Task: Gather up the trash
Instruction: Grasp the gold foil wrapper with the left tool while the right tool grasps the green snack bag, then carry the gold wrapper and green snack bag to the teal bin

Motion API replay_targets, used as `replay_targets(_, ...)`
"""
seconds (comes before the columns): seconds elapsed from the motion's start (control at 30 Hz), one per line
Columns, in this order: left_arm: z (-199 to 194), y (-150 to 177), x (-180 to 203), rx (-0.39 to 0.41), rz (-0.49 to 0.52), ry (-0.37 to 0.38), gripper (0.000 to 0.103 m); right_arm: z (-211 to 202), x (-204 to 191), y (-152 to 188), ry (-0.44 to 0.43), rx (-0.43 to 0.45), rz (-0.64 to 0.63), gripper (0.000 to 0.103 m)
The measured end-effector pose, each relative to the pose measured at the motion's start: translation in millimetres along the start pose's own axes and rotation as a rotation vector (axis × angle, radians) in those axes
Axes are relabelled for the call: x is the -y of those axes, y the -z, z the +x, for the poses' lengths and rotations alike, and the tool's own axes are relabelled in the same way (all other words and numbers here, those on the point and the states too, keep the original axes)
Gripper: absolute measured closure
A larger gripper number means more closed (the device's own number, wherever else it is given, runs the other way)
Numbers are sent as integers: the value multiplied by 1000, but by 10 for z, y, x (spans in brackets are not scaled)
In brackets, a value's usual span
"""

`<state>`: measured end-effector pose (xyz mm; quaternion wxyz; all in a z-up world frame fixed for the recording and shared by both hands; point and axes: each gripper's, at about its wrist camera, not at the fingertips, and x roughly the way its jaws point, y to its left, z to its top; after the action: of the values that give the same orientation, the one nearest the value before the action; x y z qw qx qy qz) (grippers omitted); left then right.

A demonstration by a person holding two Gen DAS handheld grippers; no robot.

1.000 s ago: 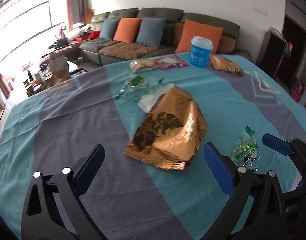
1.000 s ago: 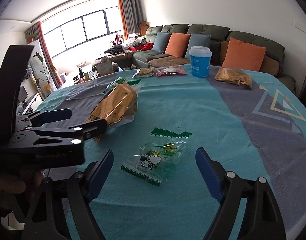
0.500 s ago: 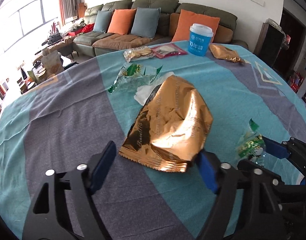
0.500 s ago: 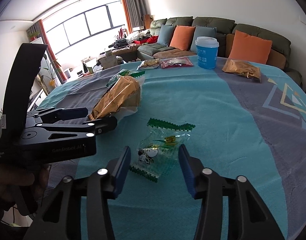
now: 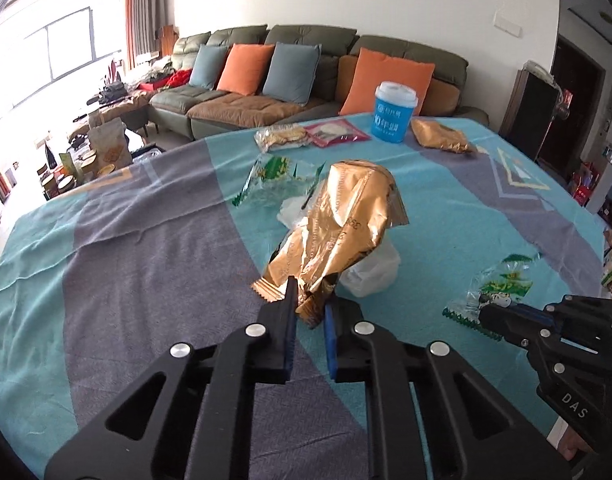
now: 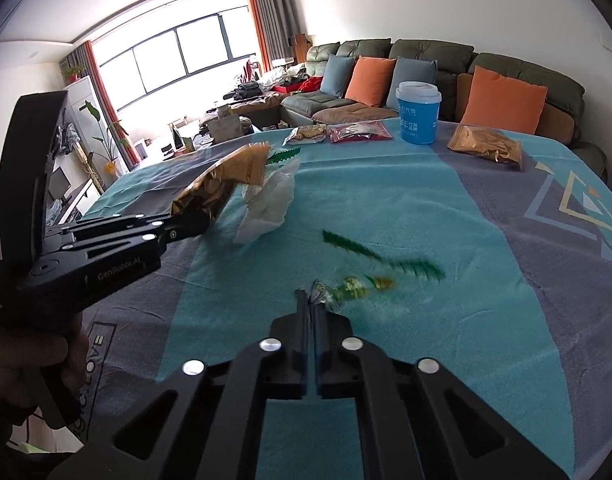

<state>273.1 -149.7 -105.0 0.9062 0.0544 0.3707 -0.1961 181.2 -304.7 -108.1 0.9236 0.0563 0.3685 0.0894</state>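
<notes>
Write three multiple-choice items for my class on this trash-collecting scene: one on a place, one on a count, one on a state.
1. Where does the blue cup stand?
A. far side of the table, near the sofa
B. on the floor
C. beside the left gripper

2. How many orange cushions lie on the sofa?
A. one
B. two
C. four

3. What is the left gripper doing?
A. hanging open
B. shut on nothing
C. shut on the gold wrapper

Answers: 1 A, it sits at the table's far edge before the sofa. 2 B, both views show two. 3 C, its fingers pinch the wrapper's lower edge.
</notes>
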Motion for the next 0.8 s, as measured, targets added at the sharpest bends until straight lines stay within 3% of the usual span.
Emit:
replay_targets(0.47, -727, 101, -192, 113, -83, -16, 91, -386, -185, -92, -42, 96, -45, 102)
replay_targets(0.8, -1575, 441, -736, 218, -207, -153, 91, -571, -810, -230, -139, 146, -178, 102)
